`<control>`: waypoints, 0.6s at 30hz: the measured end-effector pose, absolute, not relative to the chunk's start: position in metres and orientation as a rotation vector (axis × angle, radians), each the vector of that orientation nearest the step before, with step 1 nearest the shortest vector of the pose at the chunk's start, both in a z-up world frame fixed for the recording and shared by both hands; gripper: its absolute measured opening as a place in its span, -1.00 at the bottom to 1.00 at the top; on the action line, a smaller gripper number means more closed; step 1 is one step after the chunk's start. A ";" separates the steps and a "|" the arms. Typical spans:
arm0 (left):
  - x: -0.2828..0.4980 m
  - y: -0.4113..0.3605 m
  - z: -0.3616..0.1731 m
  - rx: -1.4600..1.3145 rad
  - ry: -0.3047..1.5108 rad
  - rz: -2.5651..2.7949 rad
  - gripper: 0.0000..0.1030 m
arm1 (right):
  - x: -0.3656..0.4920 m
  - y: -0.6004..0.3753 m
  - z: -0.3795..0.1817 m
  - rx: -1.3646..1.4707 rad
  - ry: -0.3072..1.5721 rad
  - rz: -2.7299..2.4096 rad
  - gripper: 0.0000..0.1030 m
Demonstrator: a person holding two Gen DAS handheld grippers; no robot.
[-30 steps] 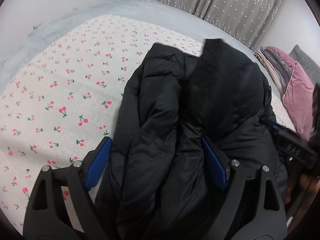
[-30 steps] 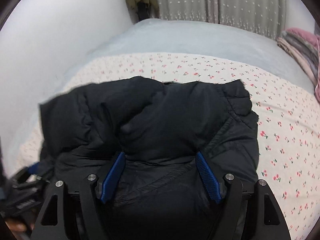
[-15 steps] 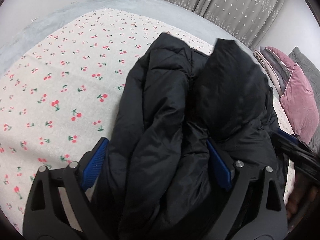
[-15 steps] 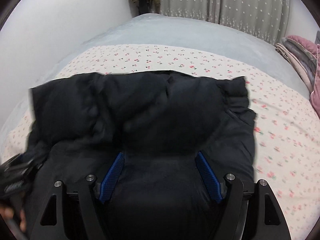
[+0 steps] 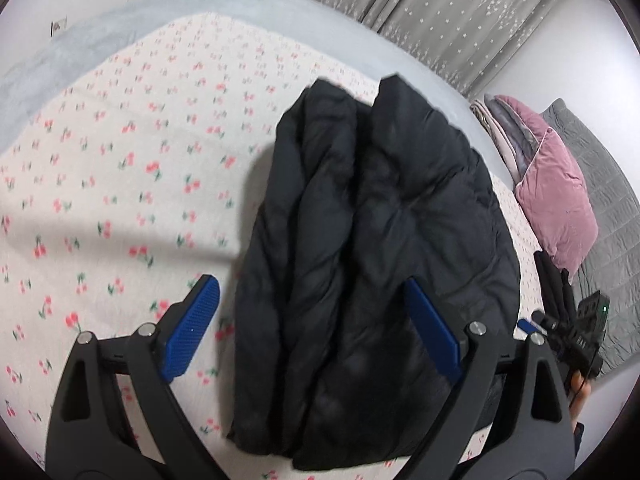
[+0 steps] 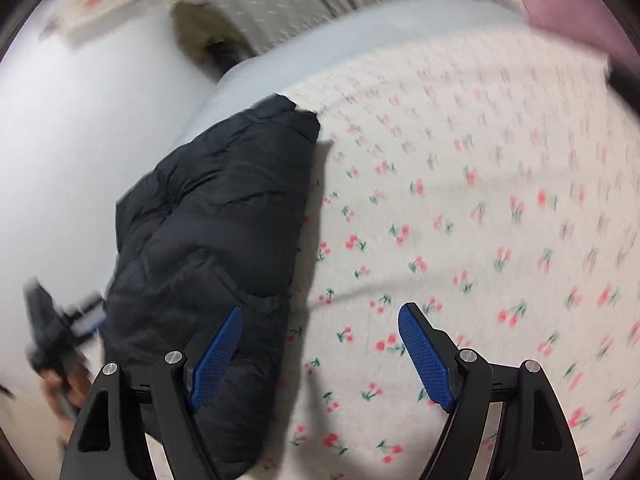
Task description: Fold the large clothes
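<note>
Black puffer jacket [image 5: 372, 240] lies folded into a compact bundle on the cherry-print sheet [image 5: 120, 184], left gripper [image 5: 312, 332] and right gripper [image 6: 320, 352] both spread wide, holding nothing; fold looks essentially complete, perhaps tidying left.

One black puffer jacket [image 5: 372, 240], folded into a bundle, ahead of the left gripper [image 5: 316, 328]. Two grippers in all; right gripper [image 6: 320, 356] has the jacket at its left finger. Four blue pads [image 5: 192, 330]. One cherry-print sheet [image 5: 120, 184] beneath both. One pink pillow [image 5: 556, 204], far right of left tool. One curtain [image 5: 460, 16] beyond.
</note>
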State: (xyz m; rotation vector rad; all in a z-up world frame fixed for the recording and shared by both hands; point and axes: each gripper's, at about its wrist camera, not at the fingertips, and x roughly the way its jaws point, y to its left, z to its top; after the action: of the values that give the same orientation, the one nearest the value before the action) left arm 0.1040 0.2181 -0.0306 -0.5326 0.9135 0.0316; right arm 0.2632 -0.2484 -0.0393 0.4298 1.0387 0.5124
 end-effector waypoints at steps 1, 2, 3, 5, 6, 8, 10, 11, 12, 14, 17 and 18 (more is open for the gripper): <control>0.100 0.222 -0.032 -0.552 0.916 0.015 0.81 | 0.262 -0.248 -0.037 0.439 1.031 0.523 0.58; 0.099 0.221 -0.033 -0.569 0.916 0.001 0.81 | 0.259 -0.244 -0.035 0.448 1.027 0.532 0.58; 0.094 0.223 -0.035 -0.606 0.917 -0.026 0.81 | 0.259 -0.242 -0.035 0.472 1.028 0.557 0.58; 0.089 0.224 -0.040 -0.655 0.924 -0.060 0.81 | 0.258 -0.236 -0.043 0.504 1.047 0.592 0.58; 0.088 0.224 -0.043 -0.669 0.932 -0.073 0.81 | 0.258 -0.231 -0.046 0.510 1.060 0.604 0.58; 0.088 0.221 -0.050 -0.684 0.952 -0.099 0.81 | 0.260 -0.219 -0.051 0.503 1.082 0.615 0.58; 0.088 0.219 -0.056 -0.692 0.971 -0.109 0.81 | 0.258 -0.210 -0.055 0.489 1.096 0.616 0.58; 0.087 0.220 -0.059 -0.693 0.978 -0.106 0.82 | 0.256 -0.206 -0.056 0.482 1.099 0.617 0.58; 0.088 0.220 -0.061 -0.694 0.986 -0.105 0.82 | 0.257 -0.201 -0.059 0.470 1.104 0.616 0.58; 0.089 0.221 -0.063 -0.705 0.995 -0.106 0.82 | 0.256 -0.192 -0.062 0.424 1.102 0.601 0.58; 0.089 0.223 -0.064 -0.733 1.000 -0.119 0.82 | 0.255 -0.185 -0.064 0.405 1.097 0.606 0.58; 0.089 0.223 -0.063 -0.735 0.999 -0.125 0.82 | 0.255 -0.184 -0.065 0.413 1.098 0.610 0.58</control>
State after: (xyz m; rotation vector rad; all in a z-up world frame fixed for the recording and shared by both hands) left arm 0.0887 0.2234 -0.0631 -0.7354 0.9993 -0.1245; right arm 0.2548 -0.1839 -0.0652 0.4134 1.0982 0.6096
